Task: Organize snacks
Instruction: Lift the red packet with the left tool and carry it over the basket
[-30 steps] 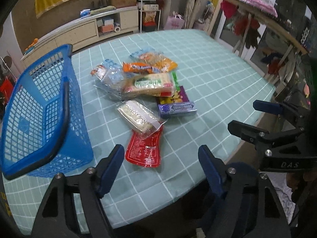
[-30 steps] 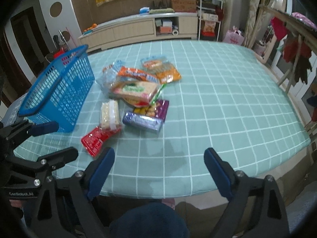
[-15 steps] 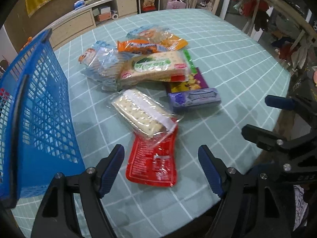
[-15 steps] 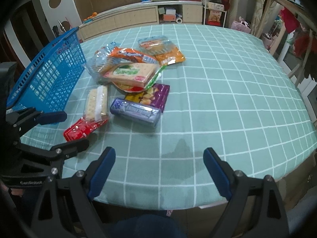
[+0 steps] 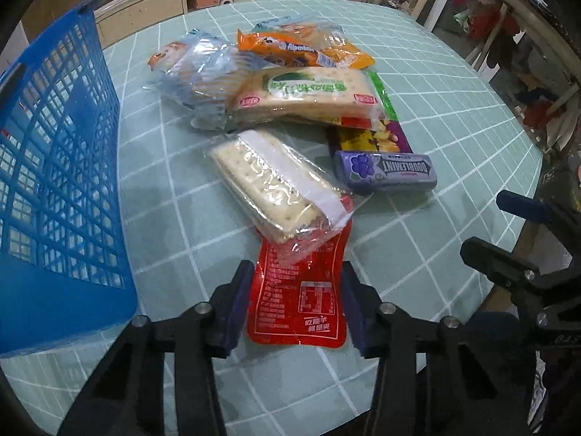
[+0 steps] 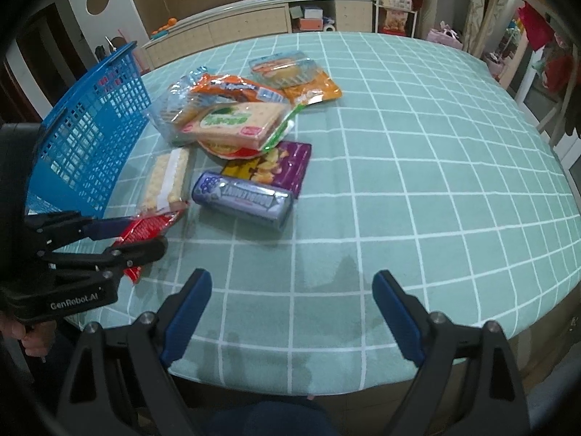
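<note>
Left gripper (image 5: 294, 290) jaws half-spread, flanking the red snack pouch (image 5: 299, 301) at lower centre, contact unclear. Right gripper (image 6: 292, 303) jaws spread wide, holding nothing.

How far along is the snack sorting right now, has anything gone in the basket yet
Barely started. No snack shows inside the blue basket, though only part of it is in view. The left gripper straddles the red packet, fingers at its edges, grip not confirmed. The right gripper is open, holding nothing. The cracker pack, gum box and the pile remain.
</note>
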`<action>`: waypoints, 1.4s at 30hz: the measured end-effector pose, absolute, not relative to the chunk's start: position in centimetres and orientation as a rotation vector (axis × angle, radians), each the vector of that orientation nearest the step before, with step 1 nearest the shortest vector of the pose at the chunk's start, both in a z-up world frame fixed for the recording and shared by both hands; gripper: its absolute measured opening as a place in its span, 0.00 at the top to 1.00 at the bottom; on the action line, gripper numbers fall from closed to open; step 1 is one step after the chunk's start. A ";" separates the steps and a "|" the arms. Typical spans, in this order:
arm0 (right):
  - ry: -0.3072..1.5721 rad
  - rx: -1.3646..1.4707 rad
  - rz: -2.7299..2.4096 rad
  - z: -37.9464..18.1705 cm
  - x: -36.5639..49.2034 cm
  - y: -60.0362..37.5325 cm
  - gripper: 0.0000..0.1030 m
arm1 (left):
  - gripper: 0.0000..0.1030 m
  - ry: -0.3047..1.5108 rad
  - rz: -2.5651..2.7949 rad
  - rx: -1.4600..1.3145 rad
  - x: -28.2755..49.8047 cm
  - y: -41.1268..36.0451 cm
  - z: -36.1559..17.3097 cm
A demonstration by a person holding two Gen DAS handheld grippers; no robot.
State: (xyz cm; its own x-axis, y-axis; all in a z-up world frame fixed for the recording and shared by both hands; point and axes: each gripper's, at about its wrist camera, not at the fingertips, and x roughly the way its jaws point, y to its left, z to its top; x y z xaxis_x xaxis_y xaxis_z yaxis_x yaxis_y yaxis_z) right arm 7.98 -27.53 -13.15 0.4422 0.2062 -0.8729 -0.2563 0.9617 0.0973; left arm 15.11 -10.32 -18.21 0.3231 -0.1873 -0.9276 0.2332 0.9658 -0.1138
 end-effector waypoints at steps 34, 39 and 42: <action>1.023 -0.115 0.388 -7.3 7.1 -23.5 0.10 | 1.00 0.937 -0.274 0.017 7.8 -9.2 -7.5; 0.991 -0.120 0.396 -5.5 6.9 -22.6 0.10 | 1.00 0.854 -0.274 0.011 6.4 -7.9 -4.1; 0.991 -0.125 0.414 -5.2 7.2 -21.7 0.10 | 1.00 0.798 -0.265 0.017 5.8 -7.0 -2.0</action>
State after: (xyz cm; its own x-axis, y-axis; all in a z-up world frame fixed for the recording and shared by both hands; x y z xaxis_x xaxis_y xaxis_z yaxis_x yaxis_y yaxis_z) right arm 7.22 -21.69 -5.22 0.4773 0.2815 -0.8324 -0.3936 0.9155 0.0839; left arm 5.84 -6.96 -2.04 0.6668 -0.2284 -0.7093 0.2413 0.9668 -0.0845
